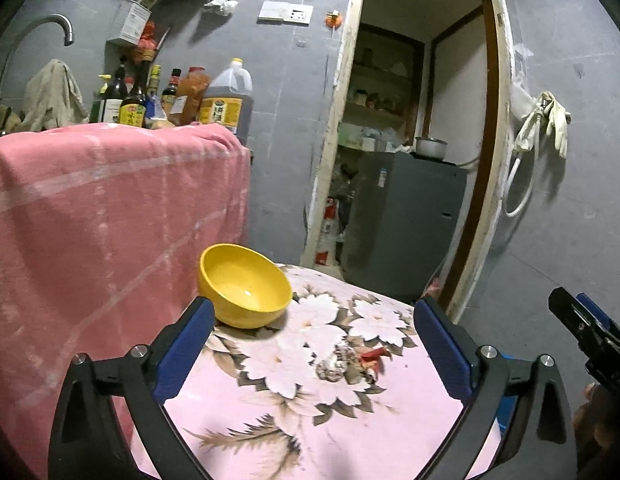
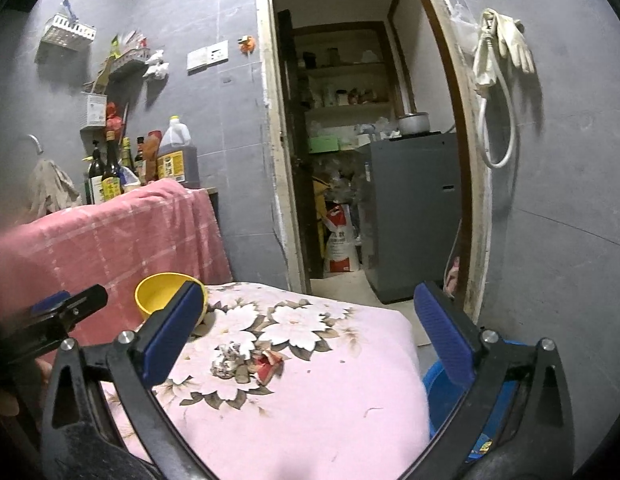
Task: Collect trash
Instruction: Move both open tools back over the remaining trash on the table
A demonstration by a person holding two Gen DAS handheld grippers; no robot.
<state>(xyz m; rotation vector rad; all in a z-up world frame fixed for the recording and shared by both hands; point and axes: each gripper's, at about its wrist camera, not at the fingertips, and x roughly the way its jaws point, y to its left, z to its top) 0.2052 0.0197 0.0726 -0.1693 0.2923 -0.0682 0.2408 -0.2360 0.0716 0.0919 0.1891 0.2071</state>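
1. Crumpled grey-white paper wad (image 1: 333, 364) and torn red wrapper scrap (image 1: 372, 356) lie together mid-way on the pink floral cloth-covered surface (image 1: 310, 432).
2. Yellow plastic bowl (image 1: 244, 284) stands at its far-left corner.
3. Left gripper (image 1: 310, 348) and right gripper (image 2: 306, 340), nearly level, hover with fingers released, empty.

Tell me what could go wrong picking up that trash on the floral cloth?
The crumpled scrap and the red wrapper lie touching, so one pinch may drag the other or bunch the soft floral cloth. The yellow bowl sits close to the left gripper and could get knocked. Both grippers, right gripper included, aim at one spot and may collide.
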